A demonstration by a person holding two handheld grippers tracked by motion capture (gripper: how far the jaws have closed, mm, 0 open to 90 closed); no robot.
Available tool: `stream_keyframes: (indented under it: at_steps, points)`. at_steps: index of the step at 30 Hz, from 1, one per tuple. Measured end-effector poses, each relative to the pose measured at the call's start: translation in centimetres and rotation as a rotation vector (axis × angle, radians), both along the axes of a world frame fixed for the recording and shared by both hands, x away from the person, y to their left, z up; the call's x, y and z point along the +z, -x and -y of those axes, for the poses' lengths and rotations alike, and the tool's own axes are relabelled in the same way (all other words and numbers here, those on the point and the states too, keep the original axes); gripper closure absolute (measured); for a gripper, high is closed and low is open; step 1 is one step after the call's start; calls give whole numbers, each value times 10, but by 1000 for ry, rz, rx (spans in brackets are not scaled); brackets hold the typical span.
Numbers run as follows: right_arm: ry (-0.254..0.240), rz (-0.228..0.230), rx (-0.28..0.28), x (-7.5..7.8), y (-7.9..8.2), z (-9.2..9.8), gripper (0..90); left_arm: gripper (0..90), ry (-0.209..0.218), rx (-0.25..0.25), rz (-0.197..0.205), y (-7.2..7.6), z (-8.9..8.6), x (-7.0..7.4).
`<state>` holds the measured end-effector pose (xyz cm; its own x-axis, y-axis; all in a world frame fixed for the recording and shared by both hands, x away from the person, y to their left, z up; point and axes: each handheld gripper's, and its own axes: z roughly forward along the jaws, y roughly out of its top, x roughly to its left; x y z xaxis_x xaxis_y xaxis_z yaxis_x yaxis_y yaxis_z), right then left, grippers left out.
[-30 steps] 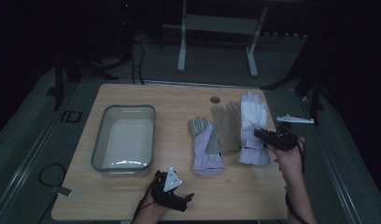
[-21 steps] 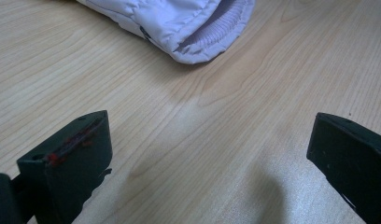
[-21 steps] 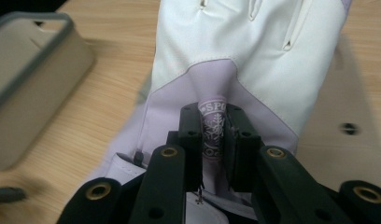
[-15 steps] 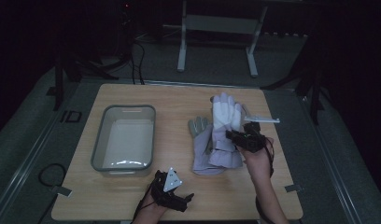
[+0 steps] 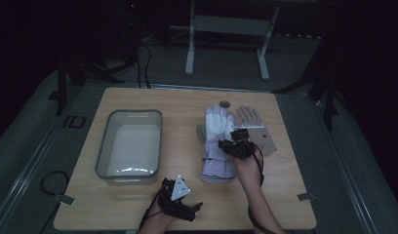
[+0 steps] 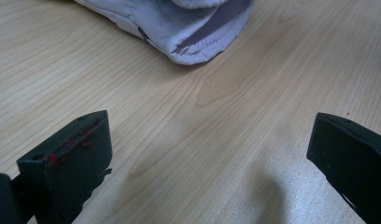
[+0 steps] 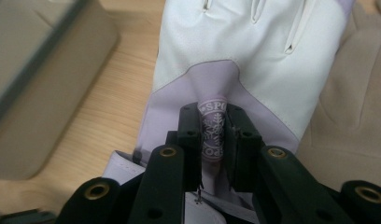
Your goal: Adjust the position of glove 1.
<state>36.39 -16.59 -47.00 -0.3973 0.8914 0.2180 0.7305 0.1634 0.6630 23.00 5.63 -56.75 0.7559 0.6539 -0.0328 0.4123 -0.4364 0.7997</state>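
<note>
Right gripper (image 7: 212, 140) clamped on a pinched fold of the white-lilac glove (image 7: 244, 51), logo patch between the jaws, fingers fanning out beyond the tips. Soft, light, limp fabric: likely drapes and drags, grip by the gathered back or cuff. Beige glove (image 7: 352, 116) beside, tray (image 7: 34, 84) off the other side. Left gripper (image 6: 202, 154) jaws wide apart, empty; cuff (image 6: 198, 32) lying ahead.

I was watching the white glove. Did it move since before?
Yes. The right gripper pinches the white glove and has carried it left, toward the grey tub. It now lies over the other purple glove, beside the tan glove.
</note>
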Motion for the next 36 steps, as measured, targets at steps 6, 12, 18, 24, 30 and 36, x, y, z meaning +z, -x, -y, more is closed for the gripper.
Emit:
stream_keyframes:
  at_steps: [6, 12, 18, 24, 30, 36]
  points:
    - [47, -41, -9, -22, -7, -6, 768, 1, -5, -1, 1, 0, 1, 0]
    - [72, -36, 10, -30, -10, -15, 759, 1, -7, -7, 1, 0, 1, 0]
    - [90, -28, 41, -35, -12, -24, 700, 1, 9, -3, -3, 0, -1, 0]
    - [60, 14, 126, -32, -14, -16, 465, 1, 21, -5, -26, -3, -3, 0]
    - [15, 26, 193, -23, -11, -3, 221, 1, 19, -5, -25, -3, -1, 0]
    - [8, 66, 304, -16, -2, 11, 139, 1, 46, 8, -47, -4, -1, 4]
